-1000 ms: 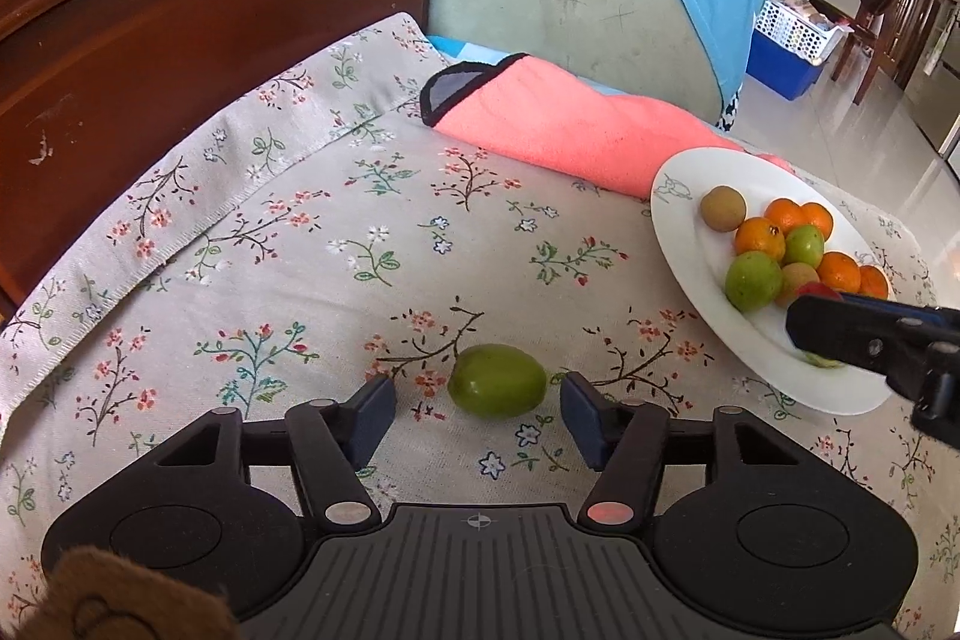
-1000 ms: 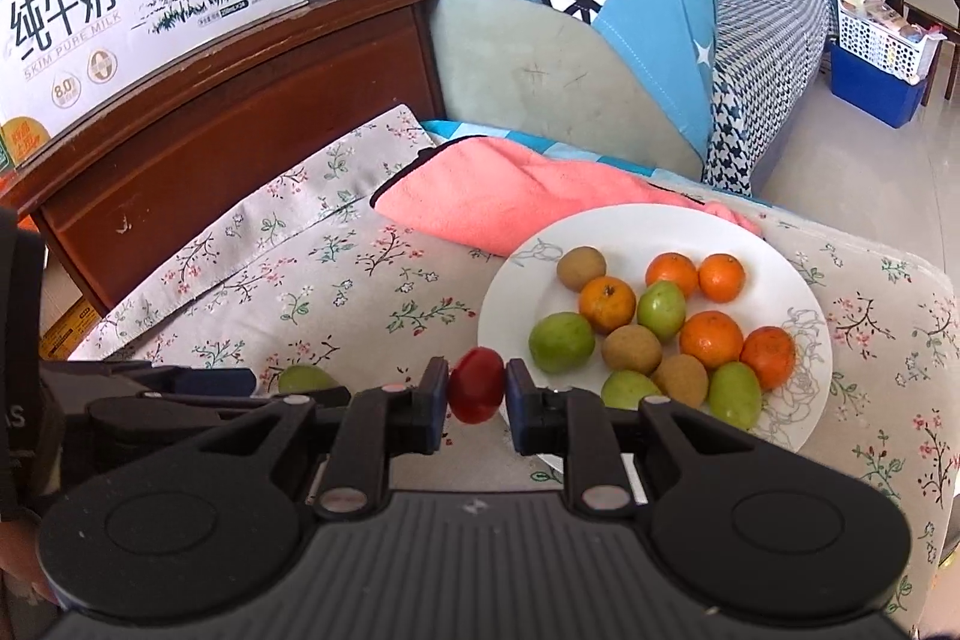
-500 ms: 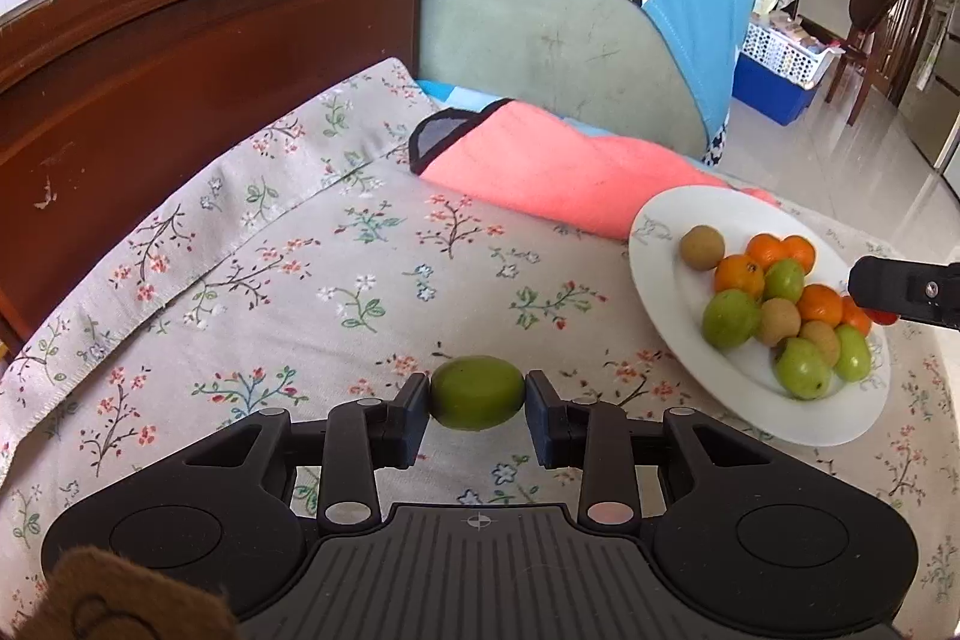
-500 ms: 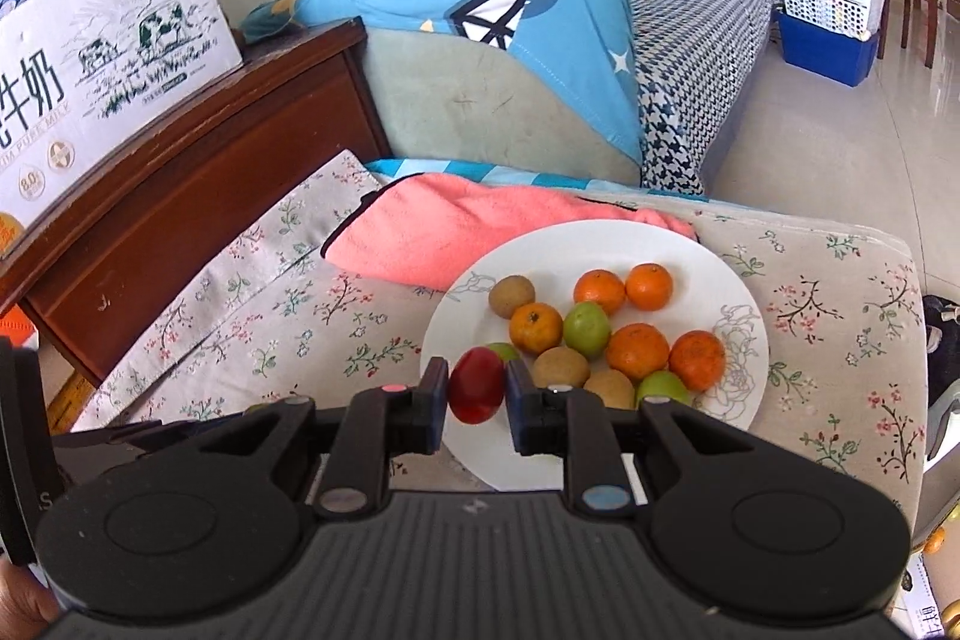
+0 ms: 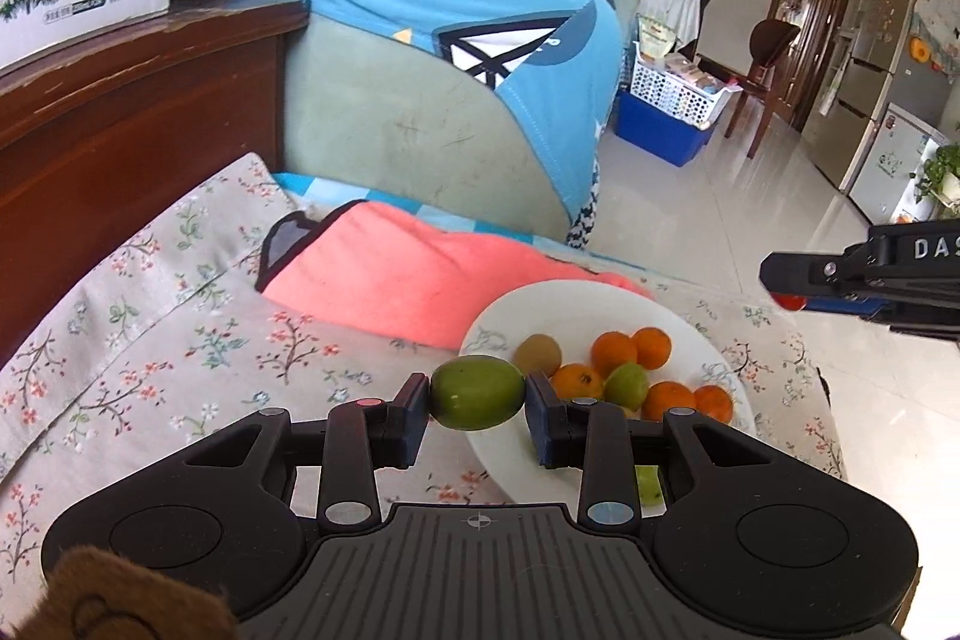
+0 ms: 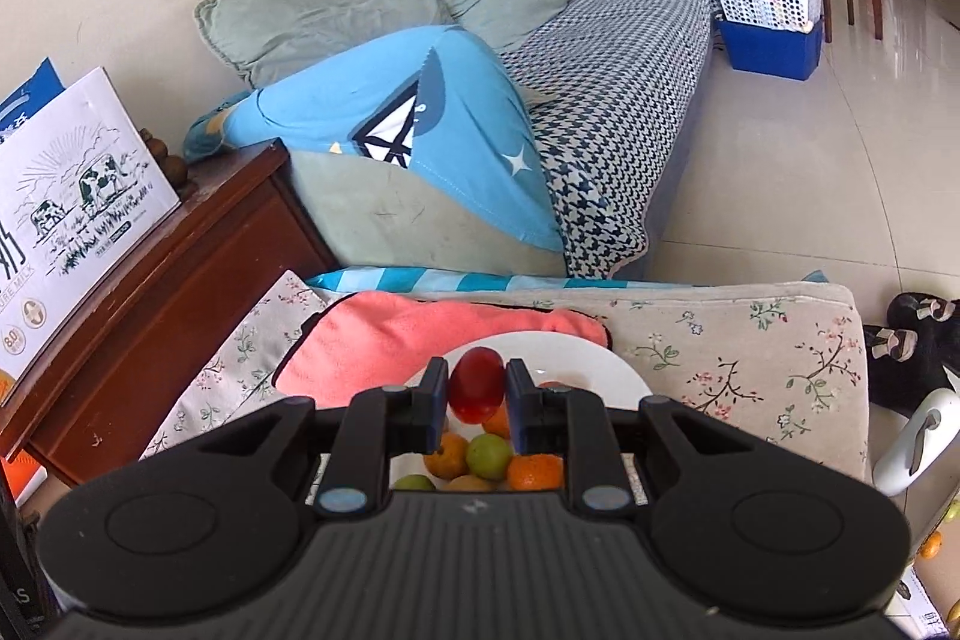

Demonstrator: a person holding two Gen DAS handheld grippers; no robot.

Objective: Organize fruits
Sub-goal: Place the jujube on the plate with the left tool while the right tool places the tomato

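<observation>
Plate (image 5: 690, 334), white, on floral cloth (image 5: 180, 340); holds oranges (image 5: 630, 349), green fruits (image 5: 626, 386) and a brown kiwi (image 5: 538, 353), piled toward its near half. In the right wrist view the plate (image 6: 606, 370) shows mostly behind the tool.

Left gripper (image 5: 478, 394): jaws narrowed onto a green fruit (image 5: 478, 391), one finger on each side, fruit lifted clear of the cloth and level with the plate's rim at 9 o'clock.

Right gripper (image 6: 477, 391): jaws nearly closed, pinching a red fruit (image 6: 477, 384) between the fingers, held above the plate, with oranges (image 6: 534, 471) and a green fruit (image 6: 489, 455) below it. Seen from the left wrist, this gripper (image 5: 786, 289) sits at 3 o'clock, well above and right of the plate, the red fruit (image 5: 791, 302) just visible under its tip.

Pink towel (image 5: 408, 274): on the cloth, touching the plate's far edge at 11 o'clock.

Sofa (image 6: 600, 100): beyond the cloth at 12 o'clock, blue garment (image 6: 390, 100) draped over its arm.

Milk carton (image 6: 66, 208): on a wooden cabinet (image 6: 180, 280), 9 o'clock.
</observation>
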